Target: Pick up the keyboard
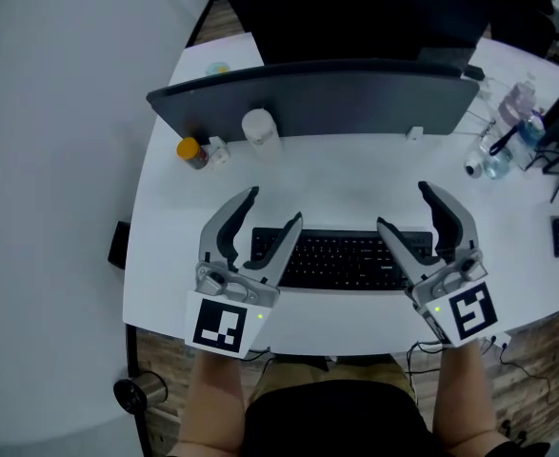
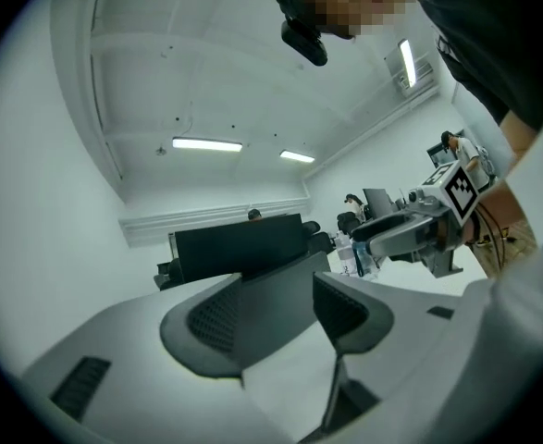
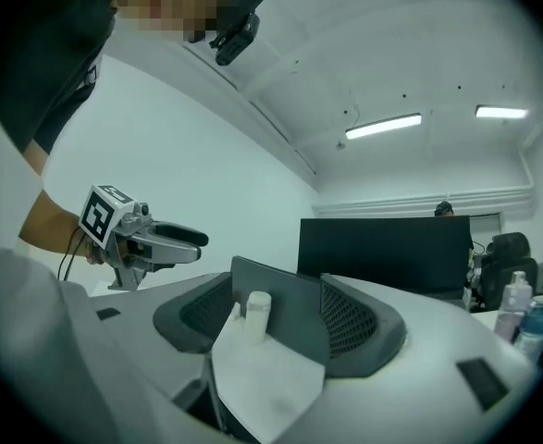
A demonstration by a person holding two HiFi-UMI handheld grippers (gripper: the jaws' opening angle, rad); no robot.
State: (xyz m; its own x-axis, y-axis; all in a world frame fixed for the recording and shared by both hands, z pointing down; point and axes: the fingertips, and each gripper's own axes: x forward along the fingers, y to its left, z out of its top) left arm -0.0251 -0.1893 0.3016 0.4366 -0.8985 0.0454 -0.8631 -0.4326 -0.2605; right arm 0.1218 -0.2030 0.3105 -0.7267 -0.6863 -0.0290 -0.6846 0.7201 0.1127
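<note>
The keyboard (image 1: 341, 260) is seen lying flat on the white table (image 1: 355, 184), near its front edge. Both of its ends are covered by the grippers, so its full length cannot be made out. The left gripper (image 1: 275, 208) is held at the keyboard's left end, jaws spread wide and nothing gripped. The right gripper (image 1: 402, 206) is held at the right end, likewise wide open and empty. Whether any jaw touches the keyboard cannot be told. In neither gripper view is the keyboard shown. Between the jaws are framed only bare table and the grey partition (image 1: 317, 98) beyond the keyboard, with a white bottle (image 1: 259, 127) before it. A black monitor (image 1: 355, 12) behind the partition is cut off at the top.
</note>
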